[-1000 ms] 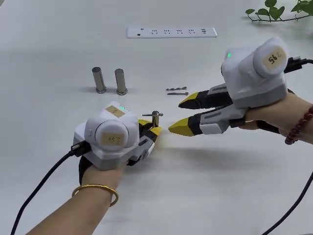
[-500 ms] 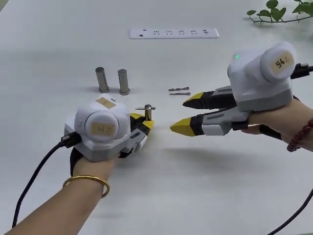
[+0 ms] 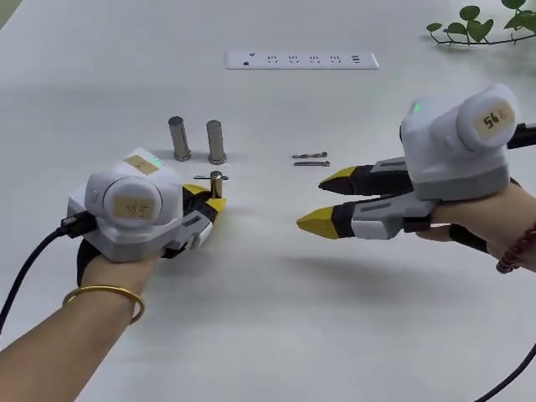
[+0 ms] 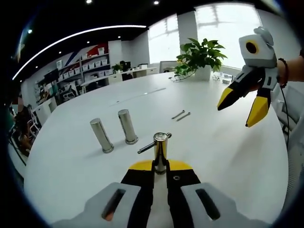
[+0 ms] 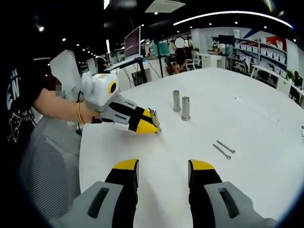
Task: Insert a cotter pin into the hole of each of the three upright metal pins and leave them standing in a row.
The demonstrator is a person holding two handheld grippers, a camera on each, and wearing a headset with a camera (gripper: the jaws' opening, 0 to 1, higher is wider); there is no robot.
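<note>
Left gripper [image 3: 211,199], lower left of head view, is clamped on the base of an upright pin [image 3: 216,182] with a cotter [image 3: 203,177] through its hole. Two bare pins [image 3: 178,138] stand just above it. Two loose cotters [image 3: 311,163] lie at centre. Right gripper [image 3: 327,202] is centre right with its jaws spread, holding nothing.

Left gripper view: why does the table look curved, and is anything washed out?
Left gripper view: fisheye bends the table into a curve; the window is blown out white. Head view: undistorted, soft shadow under the right gripper.
</note>
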